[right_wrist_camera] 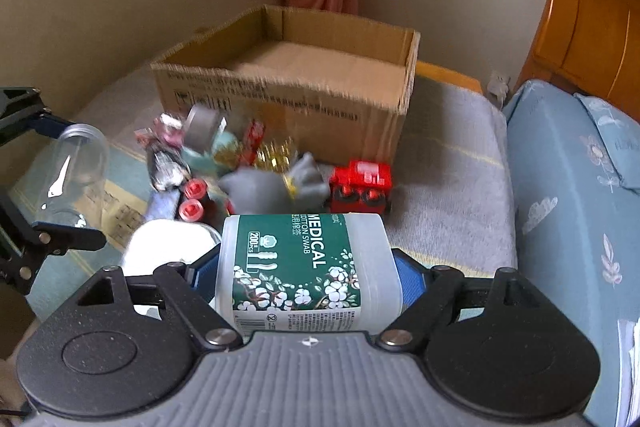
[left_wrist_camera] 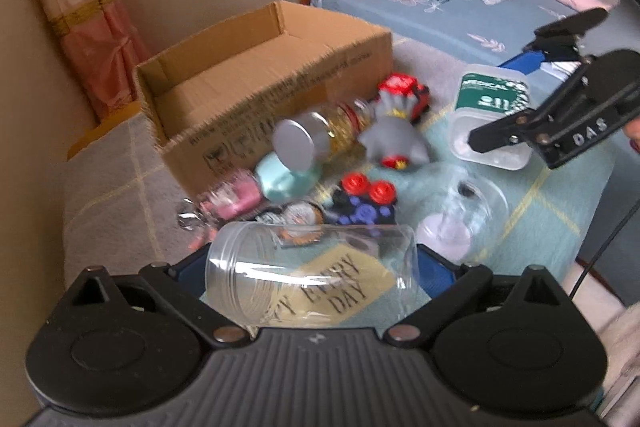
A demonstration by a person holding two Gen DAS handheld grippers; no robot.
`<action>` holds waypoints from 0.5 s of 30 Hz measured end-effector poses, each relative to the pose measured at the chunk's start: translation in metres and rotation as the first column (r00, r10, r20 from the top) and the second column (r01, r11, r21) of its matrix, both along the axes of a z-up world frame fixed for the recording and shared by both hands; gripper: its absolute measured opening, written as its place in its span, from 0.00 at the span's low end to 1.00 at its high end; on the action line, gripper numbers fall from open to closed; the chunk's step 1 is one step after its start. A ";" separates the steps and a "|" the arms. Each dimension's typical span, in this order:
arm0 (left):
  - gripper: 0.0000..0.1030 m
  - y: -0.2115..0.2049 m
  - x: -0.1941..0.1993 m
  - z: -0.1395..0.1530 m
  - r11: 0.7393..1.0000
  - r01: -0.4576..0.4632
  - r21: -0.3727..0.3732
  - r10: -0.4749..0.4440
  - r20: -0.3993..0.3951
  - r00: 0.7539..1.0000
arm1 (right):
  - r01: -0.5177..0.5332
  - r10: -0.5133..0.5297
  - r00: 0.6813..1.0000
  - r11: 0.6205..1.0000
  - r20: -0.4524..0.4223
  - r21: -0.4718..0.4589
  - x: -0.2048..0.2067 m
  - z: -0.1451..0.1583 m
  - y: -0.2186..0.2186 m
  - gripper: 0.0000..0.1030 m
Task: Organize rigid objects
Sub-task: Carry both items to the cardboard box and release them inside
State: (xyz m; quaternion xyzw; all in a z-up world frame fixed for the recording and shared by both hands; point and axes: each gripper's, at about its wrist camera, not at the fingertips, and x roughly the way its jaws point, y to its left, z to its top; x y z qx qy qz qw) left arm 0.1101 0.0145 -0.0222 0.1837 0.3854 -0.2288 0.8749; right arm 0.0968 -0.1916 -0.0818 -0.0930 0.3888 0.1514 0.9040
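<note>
My left gripper [left_wrist_camera: 312, 279] is clamped on a clear, lidless plastic jar [left_wrist_camera: 308, 275] lying crosswise at lower centre of its view. My right gripper [right_wrist_camera: 308, 275] grips a translucent cotton-swab box with a green label [right_wrist_camera: 304, 267], also at lower centre. Mid-frame, a blurred heap of toys, among them what looks like a red toy train [right_wrist_camera: 360, 185], lies before the open brown cardboard box [right_wrist_camera: 288, 83] on a grey blanket [right_wrist_camera: 448, 187].

Soft even daylight, no hard shadows; motion blur on clutter; fisheye bending, dark corners.
</note>
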 end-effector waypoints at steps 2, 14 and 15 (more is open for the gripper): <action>0.96 0.002 0.008 0.012 1.000 -0.010 -0.006 0.010 0.014 1.000 | -0.010 0.010 1.000 1.000 0.027 0.001 0.002 0.011 0.001 0.85; 0.96 -0.004 0.119 0.063 0.995 -0.096 -0.036 0.098 0.083 0.992 | -0.038 0.033 0.992 0.998 0.119 0.041 0.050 0.061 0.008 0.85; 0.96 -0.005 0.130 0.064 0.994 -0.100 -0.038 0.103 0.080 0.991 | -0.037 0.032 0.992 0.999 0.122 0.040 0.055 0.063 0.008 0.85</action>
